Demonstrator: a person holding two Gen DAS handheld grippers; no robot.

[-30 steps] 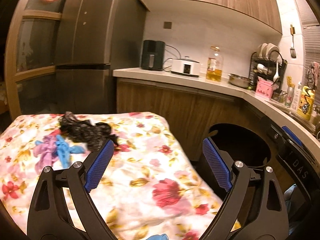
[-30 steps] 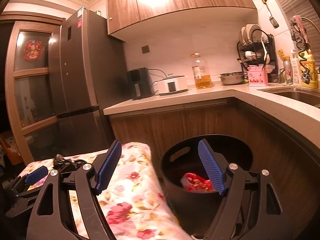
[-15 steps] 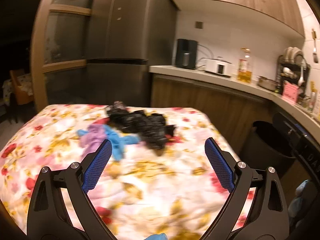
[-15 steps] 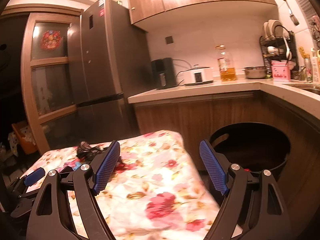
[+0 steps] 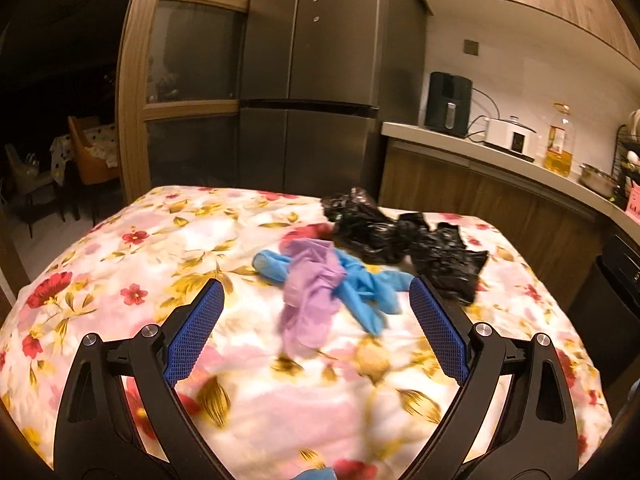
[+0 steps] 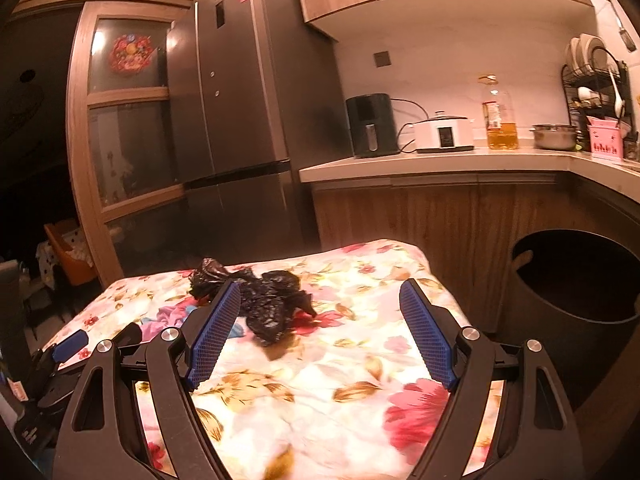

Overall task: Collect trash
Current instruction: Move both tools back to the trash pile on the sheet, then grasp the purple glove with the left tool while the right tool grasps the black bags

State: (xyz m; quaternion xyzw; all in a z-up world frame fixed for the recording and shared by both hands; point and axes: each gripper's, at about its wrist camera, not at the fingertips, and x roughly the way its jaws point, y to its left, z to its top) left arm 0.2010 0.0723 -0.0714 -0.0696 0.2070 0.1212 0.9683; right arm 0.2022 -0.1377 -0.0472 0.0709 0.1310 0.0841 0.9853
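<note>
The trash lies in one group on the far half of the table [image 5: 120, 264], which is covered with a flowered cloth. A purple glove [image 5: 310, 292] lies on top of a blue glove [image 5: 360, 284], and the two are touching. Just behind them and to the right sits a crumpled black plastic bag [image 5: 404, 240], which touches the blue glove at its near edge. In the right wrist view the same black bag [image 6: 264, 300] is partly hidden behind the left finger of the right claw.

The left claw [image 5: 316, 328] is held wide and empty above the cloth, with the gloves between its blue pads and a little ahead of them. The right claw [image 6: 316, 332] is also wide and holds nothing; it hangs over the cloth nearer the table's right side.

To the right of the table stands a dark round bin [image 6: 576, 280], against the wooden cabinets. Behind the table is a tall grey refrigerator [image 5: 312, 80]. On the kitchen counter [image 6: 440, 160] stand a black appliance, a white cooker and a bottle of oil.
</note>
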